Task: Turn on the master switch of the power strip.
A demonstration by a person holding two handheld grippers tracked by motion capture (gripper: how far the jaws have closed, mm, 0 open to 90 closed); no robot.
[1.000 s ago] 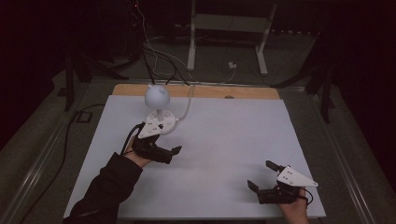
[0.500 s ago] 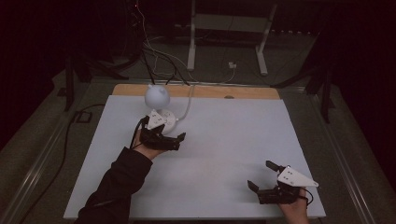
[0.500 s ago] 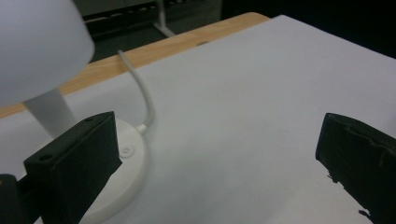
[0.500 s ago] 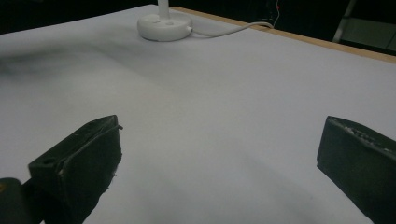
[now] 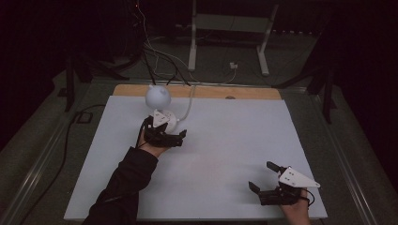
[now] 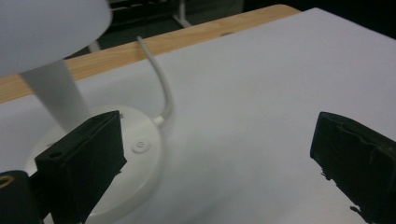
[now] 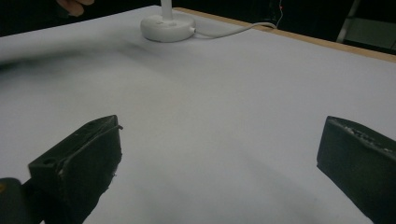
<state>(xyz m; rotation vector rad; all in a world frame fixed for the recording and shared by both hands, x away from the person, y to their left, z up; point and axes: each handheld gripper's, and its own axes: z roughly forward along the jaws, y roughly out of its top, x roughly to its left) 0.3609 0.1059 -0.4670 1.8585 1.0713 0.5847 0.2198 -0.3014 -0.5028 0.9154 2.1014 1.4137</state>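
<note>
In the high view we see the left gripper (image 5: 177,137) left of centre, jaws spread wide, right at the round base of the white lamp (image 5: 158,105), which stands in the upper left of the white table (image 5: 234,136). Our left gripper view shows one jaw over that base beside its button (image 6: 139,145). The right gripper (image 5: 263,176) rests at the lower right, jaws spread, well apart from the lamp.

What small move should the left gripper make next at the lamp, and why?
Probably ease the left gripper down toward the button on the lamp base. Its jaws stand open beside the base, one just above the rim, and nothing is pressed or held yet.
</note>
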